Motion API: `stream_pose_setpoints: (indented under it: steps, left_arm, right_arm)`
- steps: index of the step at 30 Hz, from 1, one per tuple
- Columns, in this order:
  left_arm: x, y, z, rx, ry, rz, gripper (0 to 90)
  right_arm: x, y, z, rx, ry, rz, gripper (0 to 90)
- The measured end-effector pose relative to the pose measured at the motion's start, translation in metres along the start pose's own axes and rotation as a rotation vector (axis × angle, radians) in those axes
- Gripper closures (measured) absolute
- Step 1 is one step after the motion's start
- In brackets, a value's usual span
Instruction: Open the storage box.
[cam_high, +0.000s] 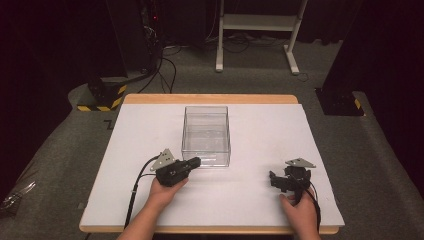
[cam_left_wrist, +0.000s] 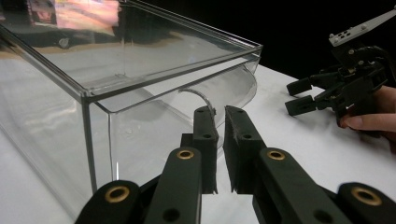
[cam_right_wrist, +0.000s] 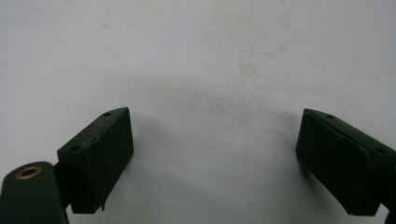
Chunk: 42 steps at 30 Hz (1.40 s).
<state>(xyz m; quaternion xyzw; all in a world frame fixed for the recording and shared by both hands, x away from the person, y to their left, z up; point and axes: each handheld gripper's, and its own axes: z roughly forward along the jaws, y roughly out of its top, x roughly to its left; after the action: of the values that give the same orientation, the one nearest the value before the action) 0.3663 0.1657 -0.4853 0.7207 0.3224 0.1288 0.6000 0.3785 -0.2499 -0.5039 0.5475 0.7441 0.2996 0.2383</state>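
Note:
A clear plastic box (cam_high: 206, 135) with no lid stands in the middle of the white table, and nothing shows inside it. My left gripper (cam_high: 194, 162) lies at the box's near left corner with its tips almost against the wall. In the left gripper view its jaws (cam_left_wrist: 219, 116) are shut with only a sliver of gap and hold nothing, and the clear box (cam_left_wrist: 116, 70) rises just ahead. My right gripper (cam_high: 273, 178) rests on the table to the right, well apart from the box. Its fingers (cam_right_wrist: 100, 149) stand wide open over bare table.
The white table cover (cam_high: 270, 125) ends in a wooden edge (cam_high: 210, 98) at the far side. On the floor beyond are a white desk frame (cam_high: 257, 22), cables (cam_high: 167, 70) and a yellow-and-black striped stand base (cam_high: 100, 102). The right gripper (cam_left_wrist: 299, 95) shows at the right of the left gripper view.

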Motion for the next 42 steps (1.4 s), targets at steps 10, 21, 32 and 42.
stream_pose_setpoints:
  steps: [10,21,32,42]
  left_arm:
    - [-0.008,-0.003,-0.006,0.004,-0.015,0.007,83.8]
    - [-0.018,-0.007,-0.016,0.011,-0.022,0.006,83.9]
    - [-0.03,-0.01,-0.022,0.022,-0.026,0.008,84.1]
    - [-0.039,-0.014,-0.029,0.028,-0.034,0.016,84.3]
  right_arm:
    - [0.0,0.0,0.0,0.0,0.0,0.0,11.0]
    - [0.0,0.0,0.0,0.001,0.001,-0.001,11.1]
    - [0.0,0.0,0.0,0.0,0.0,-0.001,11.1]
    - [0.0,0.0,0.0,0.0,0.001,-0.001,11.1]
